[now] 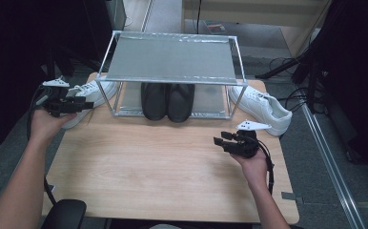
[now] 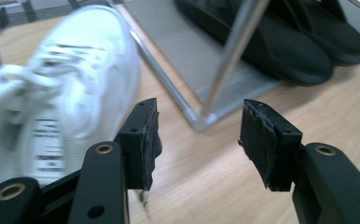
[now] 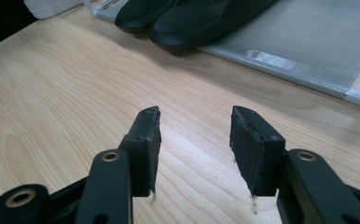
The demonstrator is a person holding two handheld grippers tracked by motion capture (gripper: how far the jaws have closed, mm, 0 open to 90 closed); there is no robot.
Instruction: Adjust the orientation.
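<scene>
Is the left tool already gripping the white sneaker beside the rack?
No: in the left gripper view the left tool is open with bare table between its jaws, and the white sneaker lies beside it.

Wood-grain table; shiny metal rack; seemingly matt black shoes.

White lace-up sneaker at left edge of table, just beside left end of metal rack, lying upright on its sole; laces tied, label visible on tongue in left gripper view. Left gripper close over this sneaker, jaws apart, nothing between them. Second white sneaker at right end of rack, upright on sole, toe toward table's right front, well apart from first.
</scene>
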